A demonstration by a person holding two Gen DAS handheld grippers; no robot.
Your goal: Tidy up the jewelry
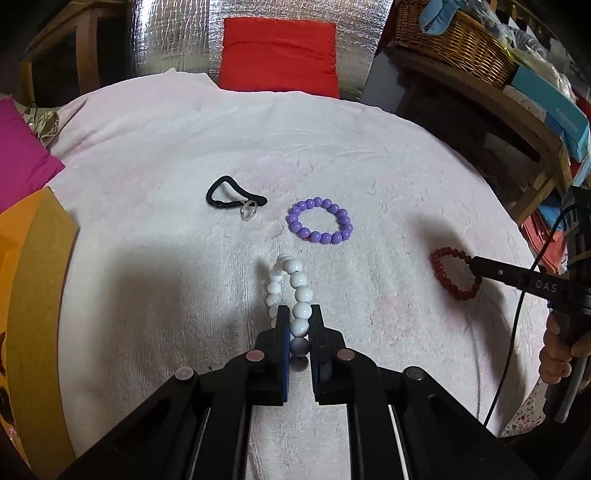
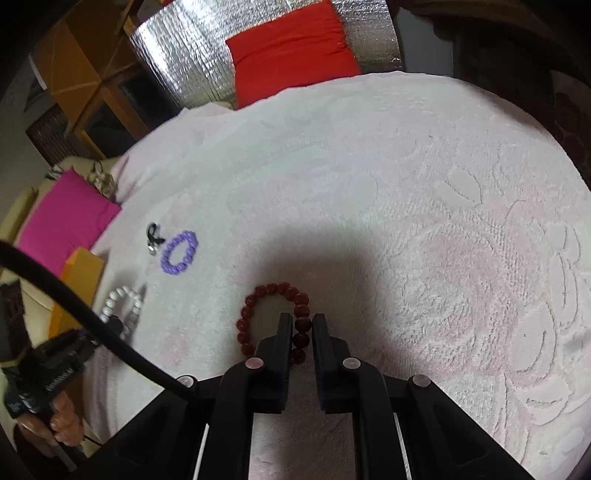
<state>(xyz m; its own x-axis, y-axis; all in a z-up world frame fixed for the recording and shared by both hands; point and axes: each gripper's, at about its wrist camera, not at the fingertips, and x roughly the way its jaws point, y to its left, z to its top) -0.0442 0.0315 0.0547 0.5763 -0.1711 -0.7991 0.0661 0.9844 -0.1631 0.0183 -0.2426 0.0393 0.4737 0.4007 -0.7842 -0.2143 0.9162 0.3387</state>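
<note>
White bead bracelet (image 1: 291,291): lies on the pink towel (image 1: 166,166), near strand between the fingers of my left gripper (image 1: 300,314). Jaws clenched on it, pinching one or two beads. Judged light, rounded, glossy, so slippery against flat pads; the strand looks elastic and will sag and swing once lifted. Best hold is across a bead with the strand running between the pads, as now.

Dark red bead bracelet (image 2: 273,317): also on the towel, right-hand strand between the fingers of my right gripper (image 2: 300,321). Jaws closed onto the beads. Smaller beads, same handling: light, floppy loop, liable to roll out of a shallow pinch. Whether either bracelet is clear of the towel, I cannot tell.

Purple bead bracelet (image 1: 320,220): untouched, flat, farther out, between the two held pieces.

Black hair tie (image 1: 232,197) with a clear ring (image 1: 248,211) resting against it: left of the purple one. Ring is small and hard; judged awkward to pinch off the pile.

Containers: orange box (image 1: 33,295) at the towel's left edge, interior not visible. Wicker basket (image 1: 458,40) on a shelf to the right holds blue cloth (image 1: 436,14). No jewelry seen in either.
</note>
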